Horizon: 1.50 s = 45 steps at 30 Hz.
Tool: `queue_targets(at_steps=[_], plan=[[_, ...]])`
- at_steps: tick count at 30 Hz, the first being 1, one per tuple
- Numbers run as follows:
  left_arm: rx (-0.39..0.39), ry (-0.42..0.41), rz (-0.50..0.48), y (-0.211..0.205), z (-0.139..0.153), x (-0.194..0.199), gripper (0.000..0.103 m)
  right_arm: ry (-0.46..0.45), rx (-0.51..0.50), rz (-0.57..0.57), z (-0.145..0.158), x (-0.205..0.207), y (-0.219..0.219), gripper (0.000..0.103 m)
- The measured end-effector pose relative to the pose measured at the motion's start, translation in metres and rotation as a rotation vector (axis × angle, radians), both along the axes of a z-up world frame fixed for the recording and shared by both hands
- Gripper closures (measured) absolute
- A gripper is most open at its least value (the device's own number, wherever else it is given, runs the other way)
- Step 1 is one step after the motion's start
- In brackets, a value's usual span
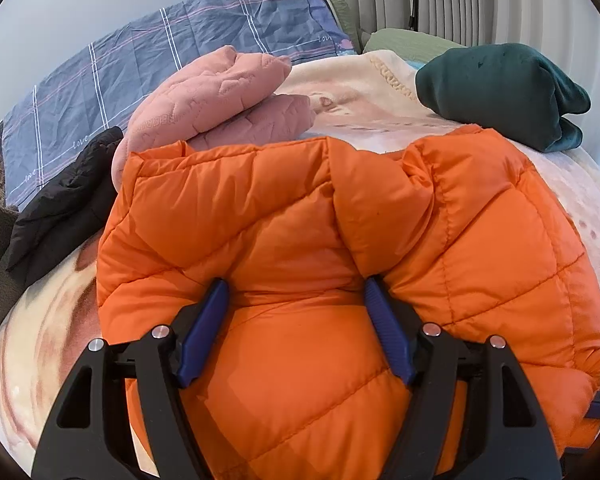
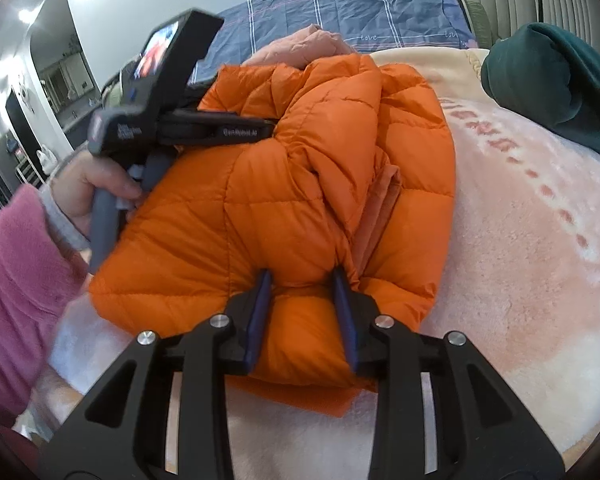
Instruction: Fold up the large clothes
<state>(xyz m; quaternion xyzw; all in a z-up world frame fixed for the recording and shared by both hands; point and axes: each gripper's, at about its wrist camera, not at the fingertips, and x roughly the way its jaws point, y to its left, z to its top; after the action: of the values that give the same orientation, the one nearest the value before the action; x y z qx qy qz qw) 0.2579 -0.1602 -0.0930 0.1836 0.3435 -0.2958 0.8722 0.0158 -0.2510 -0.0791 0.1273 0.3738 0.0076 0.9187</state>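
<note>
- Left tongs [image 1: 296,292]: I pinch a thick puff of the orange jacket [image 1: 280,220]; slick padding could squirt free.
- Jacket lies half-folded on the bed [image 2: 520,280].
- Right tongs [image 2: 300,280] clamp its near fold; uneven pulling undoes it.

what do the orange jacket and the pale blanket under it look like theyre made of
Orange jacket: likely thin nylon or polyester shell over puffy fill, judging by its slight sheen and stitched, bulging quilt panels. Pale blanket: probably plush fleece, with a fuzzy matte nap.
</note>
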Motion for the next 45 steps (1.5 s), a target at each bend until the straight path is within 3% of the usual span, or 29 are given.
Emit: queue_targets(at_steps=[4,6,8,10,14,17,19,21,25,26,28,30,31,34,36,38,40,43,44,45], plan=[[-0.005,0.000,0.000,-0.001,0.000,-0.001,0.031,-0.033,0.178,-0.016,0.013,-0.024,-0.021,0.056],[-0.007,0.000,0.000,0.000,0.000,-0.001,0.031,-0.057,0.206,-0.039,0.020,-0.037,-0.029,0.056],[-0.007,-0.003,0.000,-0.001,0.000,-0.002,0.031,-0.077,0.156,-0.053,0.029,-0.045,-0.027,0.056],[-0.008,-0.006,0.002,0.000,0.001,-0.002,0.031,-0.106,0.140,-0.027,0.038,-0.045,-0.021,0.068],[-0.008,-0.010,0.006,0.000,0.001,-0.003,0.031,-0.196,0.122,0.080,0.052,-0.033,0.006,0.070],[-0.021,0.000,0.005,0.002,0.004,-0.003,0.031,-0.026,0.027,0.039,0.016,0.001,0.017,0.066],[-0.075,0.031,-0.010,0.011,0.014,-0.004,0.032,-0.011,0.076,0.022,-0.007,0.008,0.013,0.066],[-0.150,0.058,-0.037,0.021,0.025,-0.012,0.032,-0.001,0.060,0.008,-0.006,0.007,0.016,0.066],[-0.383,0.168,-0.225,0.023,0.061,-0.043,0.038,0.004,0.052,0.011,-0.006,0.013,0.020,0.065],[-0.387,0.169,-0.258,0.017,0.068,-0.051,0.038,0.003,0.056,0.013,-0.005,0.014,0.020,0.065],[-0.300,0.148,-0.294,-0.005,0.062,-0.058,0.038,-0.006,0.055,0.015,-0.003,0.010,0.019,0.065],[-0.135,0.147,-0.240,-0.030,0.026,-0.052,0.036,-0.025,0.055,0.015,-0.003,0.006,0.020,0.064],[-0.096,0.108,-0.221,-0.037,0.011,-0.051,0.036,-0.037,0.057,0.010,-0.001,0.002,0.018,0.064],[-0.089,0.110,-0.208,-0.043,0.009,-0.053,0.035,-0.054,0.104,-0.014,0.003,-0.008,0.009,0.065],[-0.092,0.113,-0.208,-0.043,0.007,-0.052,0.035,-0.087,0.099,-0.038,0.014,-0.016,0.001,0.075],[-0.112,0.132,-0.210,-0.041,0.007,-0.049,0.035,-0.197,0.023,-0.128,0.036,-0.027,-0.010,0.080],[-0.124,0.139,-0.209,-0.039,0.008,-0.047,0.035,-0.250,-0.006,-0.185,0.052,-0.028,-0.024,0.093],[-0.133,0.138,-0.206,-0.034,0.007,-0.047,0.035,-0.217,0.099,-0.128,0.054,-0.013,-0.037,0.099],[-0.136,0.141,-0.205,-0.033,0.007,-0.047,0.035,-0.180,0.120,-0.092,0.046,-0.007,-0.033,0.099],[-0.139,0.144,-0.206,-0.032,0.007,-0.046,0.035,-0.083,0.115,-0.060,0.026,0.007,-0.026,0.099]])
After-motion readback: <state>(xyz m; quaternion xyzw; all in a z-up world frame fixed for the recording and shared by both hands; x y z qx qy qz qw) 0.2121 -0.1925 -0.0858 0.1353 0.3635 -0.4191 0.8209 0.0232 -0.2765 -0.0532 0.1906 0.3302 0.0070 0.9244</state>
